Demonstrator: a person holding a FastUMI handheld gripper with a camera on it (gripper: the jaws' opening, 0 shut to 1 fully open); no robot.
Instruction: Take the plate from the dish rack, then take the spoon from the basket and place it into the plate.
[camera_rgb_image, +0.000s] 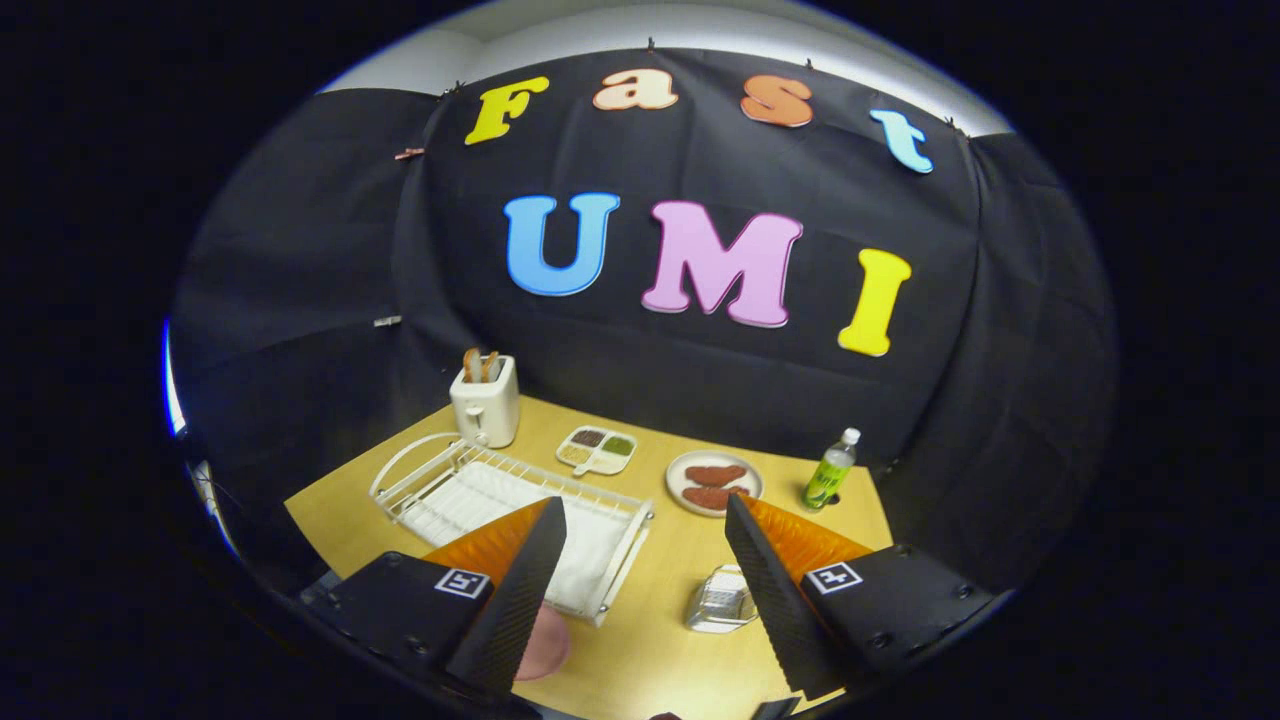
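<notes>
My gripper (645, 505) hangs open above the wooden table, its black and orange fingers (520, 590) spread wide with nothing between them. Below and beyond the left finger lies the white wire dish rack (470, 490). A pink plate (548, 645) peeks out from behind the left finger, at the rack's near corner; most of it is hidden, and I cannot tell whether it rests in the rack or on the table. A small silvery basket (720, 598) sits on the table just inside the right finger. Its contents are too small to make out.
A white toaster (485, 400) with toast stands behind the rack. A divided condiment tray (597, 449), a white plate of meat patties (713, 482) and a green bottle (830, 470) line the far side. Bare wood (660, 560) lies between rack and basket.
</notes>
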